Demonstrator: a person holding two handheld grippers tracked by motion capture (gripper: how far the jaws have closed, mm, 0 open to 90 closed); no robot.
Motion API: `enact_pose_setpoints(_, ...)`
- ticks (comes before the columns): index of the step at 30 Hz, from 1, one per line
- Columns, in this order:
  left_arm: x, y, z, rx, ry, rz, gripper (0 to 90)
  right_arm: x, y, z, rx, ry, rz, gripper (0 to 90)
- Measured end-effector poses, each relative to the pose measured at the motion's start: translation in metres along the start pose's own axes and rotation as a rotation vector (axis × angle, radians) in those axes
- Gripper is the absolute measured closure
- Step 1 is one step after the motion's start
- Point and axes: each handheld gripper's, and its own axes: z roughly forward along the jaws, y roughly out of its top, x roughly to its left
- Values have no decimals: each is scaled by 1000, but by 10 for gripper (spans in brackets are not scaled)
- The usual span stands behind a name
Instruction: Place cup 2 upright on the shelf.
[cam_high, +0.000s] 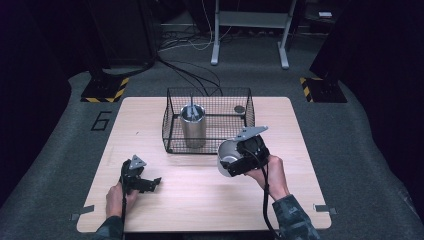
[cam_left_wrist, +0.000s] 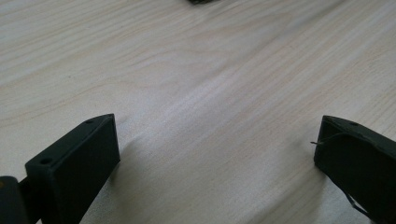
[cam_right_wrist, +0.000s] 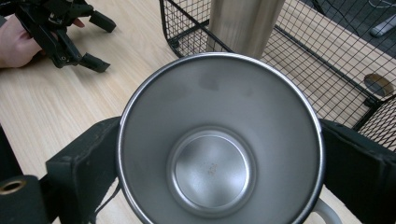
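A steel mug (cam_high: 227, 154) hangs tilted above the table just in front of the wire basket's right corner, with my right gripper (cam_high: 234, 159) shut on it. In the right gripper view the mug (cam_right_wrist: 212, 154) is empty and faces the camera mouth-on, a black jaw pressed to each side of it. A tall steel tumbler (cam_high: 193, 126) stands inside the black wire basket (cam_high: 210, 91), with a thin utensil sticking up from it. My left gripper (cam_high: 150, 184) rests on the wooden table (cam_high: 200, 205) at the front left, open and holding nothing (cam_left_wrist: 217, 149).
A small dark disc (cam_high: 239, 108) lies on the basket's floor at the right. Beyond the table, cables cross the grey floor (cam_high: 190, 70), with a white frame's legs (cam_high: 216, 47) and two hazard-striped bases (cam_high: 105, 90) further out.
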Motion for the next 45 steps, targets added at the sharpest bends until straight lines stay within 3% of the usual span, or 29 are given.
enact_pose_setpoints(6,0,0,1,-10,9,-1,0,-5,8,-1,-10,0,15,56)
enact_pose_setpoints(7,0,0,1,-10,10,-2,0,-7,8,-1,-13,2,-2,56)
enact_pose_setpoints(16,0,0,1,-14,11,-3,0,-12,18,-2,-9,-9,6,56)
enact_pose_setpoints(33,1,0,1,-14,9,-3,0,-19,43,-1,-14,-28,-22,56)
enact_pose_setpoints(45,1,0,1,-14,9,-3,0,-31,60,2,-24,-43,-14,57)
